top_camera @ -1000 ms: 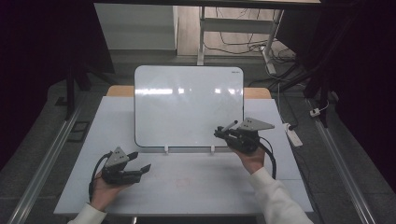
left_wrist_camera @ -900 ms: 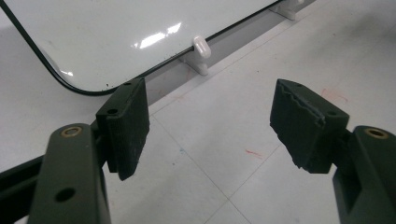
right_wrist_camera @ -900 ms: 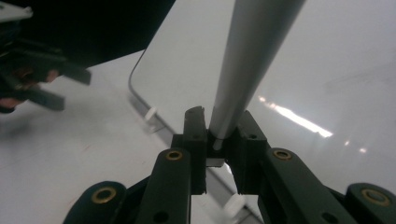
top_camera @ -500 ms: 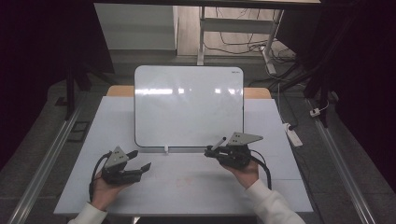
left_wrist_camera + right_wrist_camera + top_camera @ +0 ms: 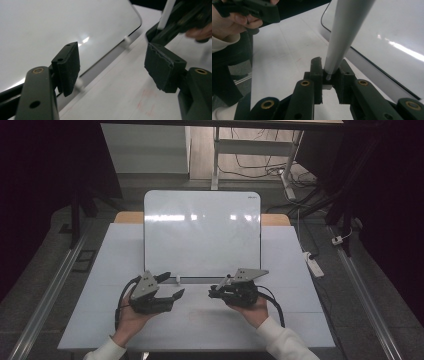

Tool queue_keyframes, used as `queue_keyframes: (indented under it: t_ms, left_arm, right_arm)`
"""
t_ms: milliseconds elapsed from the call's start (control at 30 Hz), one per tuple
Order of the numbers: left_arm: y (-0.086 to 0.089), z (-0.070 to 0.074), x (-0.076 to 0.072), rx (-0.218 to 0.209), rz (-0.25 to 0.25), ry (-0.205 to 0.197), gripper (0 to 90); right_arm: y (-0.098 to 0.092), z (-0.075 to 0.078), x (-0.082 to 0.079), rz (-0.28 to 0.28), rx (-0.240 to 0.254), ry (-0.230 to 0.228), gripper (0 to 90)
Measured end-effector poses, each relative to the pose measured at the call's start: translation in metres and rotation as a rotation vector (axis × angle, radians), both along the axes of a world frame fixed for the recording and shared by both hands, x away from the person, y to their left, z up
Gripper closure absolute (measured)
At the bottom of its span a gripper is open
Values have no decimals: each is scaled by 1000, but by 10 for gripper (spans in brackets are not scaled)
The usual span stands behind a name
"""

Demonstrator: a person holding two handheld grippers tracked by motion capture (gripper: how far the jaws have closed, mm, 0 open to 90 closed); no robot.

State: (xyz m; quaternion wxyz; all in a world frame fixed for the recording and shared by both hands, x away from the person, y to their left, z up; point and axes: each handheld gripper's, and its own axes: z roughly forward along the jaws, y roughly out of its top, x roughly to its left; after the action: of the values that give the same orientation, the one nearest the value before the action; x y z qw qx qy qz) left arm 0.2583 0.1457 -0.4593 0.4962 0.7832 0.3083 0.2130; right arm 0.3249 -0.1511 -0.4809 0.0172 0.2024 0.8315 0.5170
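Right claw (image 5: 331,75) clamped on a white marker (image 5: 344,30), near the table's (image 5: 300,320) front edge, just below the whiteboard (image 5: 200,230). Left claw (image 5: 112,65) wide apart, empty. Best to steady the marker, bring the left claw squarely around its free end, then squeeze.

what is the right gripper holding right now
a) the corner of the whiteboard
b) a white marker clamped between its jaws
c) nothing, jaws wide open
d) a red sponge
b: in the right gripper view the right gripper has its jaws shut on a white marker that sticks up over the whiteboard.
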Motion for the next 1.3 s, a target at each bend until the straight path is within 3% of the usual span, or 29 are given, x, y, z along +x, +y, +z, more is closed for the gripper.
queue_keyframes:
  t_ms: [233,567,867,900,933,967,1067,1200,1300]
  left_arm:
    - [-29,11,7,-19,-68,5,295]
    - [-66,20,11,-23,-163,-21,352]
    - [-81,13,17,-1,-202,-9,576]
    - [-81,12,17,7,-198,-14,654]
    - [-82,11,17,14,-195,-17,654]
    - [-83,11,18,14,-194,-16,736]
    - [-84,10,17,22,-194,-25,800]
    - [-86,10,16,47,-193,-40,815]
    - [-84,10,16,38,-191,-34,818]
  right_arm:
    - [10,0,-3,23,5,-2,774]
    - [17,-4,-4,33,4,17,774]
    - [16,-5,-4,22,9,30,774]
    - [16,-6,-4,22,6,33,774]
    - [16,-6,-4,22,6,33,774]
    - [17,-7,-5,27,5,34,774]
    - [17,-7,-5,28,4,36,774]
    - [18,-8,-5,27,6,45,774]
    - [18,-8,-6,28,11,47,768]
